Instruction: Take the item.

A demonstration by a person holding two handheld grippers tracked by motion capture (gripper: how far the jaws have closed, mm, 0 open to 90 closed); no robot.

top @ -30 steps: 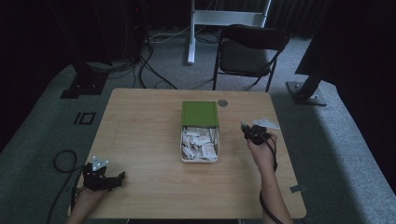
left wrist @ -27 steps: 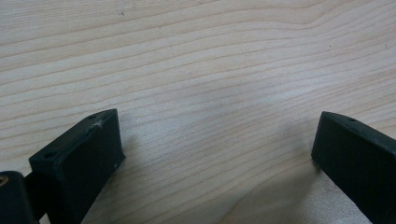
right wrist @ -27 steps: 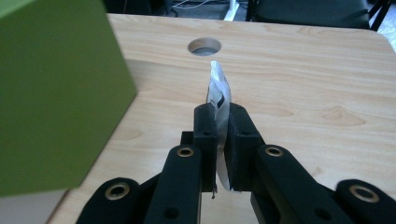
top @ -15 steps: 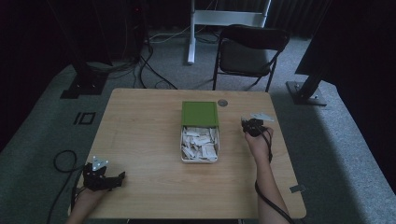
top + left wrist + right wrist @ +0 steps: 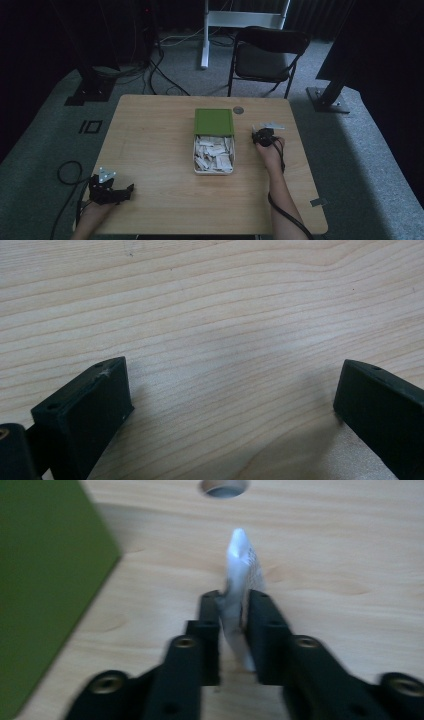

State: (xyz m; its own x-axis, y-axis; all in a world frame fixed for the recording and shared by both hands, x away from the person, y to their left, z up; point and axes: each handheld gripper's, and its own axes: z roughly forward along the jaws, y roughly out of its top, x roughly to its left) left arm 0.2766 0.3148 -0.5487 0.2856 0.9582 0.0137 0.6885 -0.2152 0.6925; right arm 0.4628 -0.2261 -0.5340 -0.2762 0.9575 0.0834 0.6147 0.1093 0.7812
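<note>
White packet [image 5: 239, 587] clamped edge-on between the right gripper's [image 5: 234, 611] two black jaws, sticking up past the tips; slightly blurred in the right gripper view. In the high view the right gripper [image 5: 263, 136] sits over the table [image 5: 150, 145] just right of the box [image 5: 214, 170], with the packet [image 5: 270, 126] poking out beyond it toward the far edge. Hand [image 5: 270, 150] and forearm come in from the bottom right, cable trailing along the arm.

Box is open, white, full of more white packets [image 5: 212, 154] lying loose and jumbled. Green lid [image 5: 214, 121] lies flat touching the box's far end; same lid [image 5: 45, 585] fills the left side in the right gripper view. Round cable hole [image 5: 238, 109] in the table just beyond the lid's right corner, also seen at top of the right gripper view [image 5: 224, 486].

Left gripper [image 5: 110, 189] rests near the front left corner of the table, well apart from the box, grey plate on top. Its jaws stand wide apart over bare wood [image 5: 225, 340], nothing between them.

Folding chair [image 5: 267, 55] behind the table, cables [image 5: 150, 65] on the carpet.
</note>
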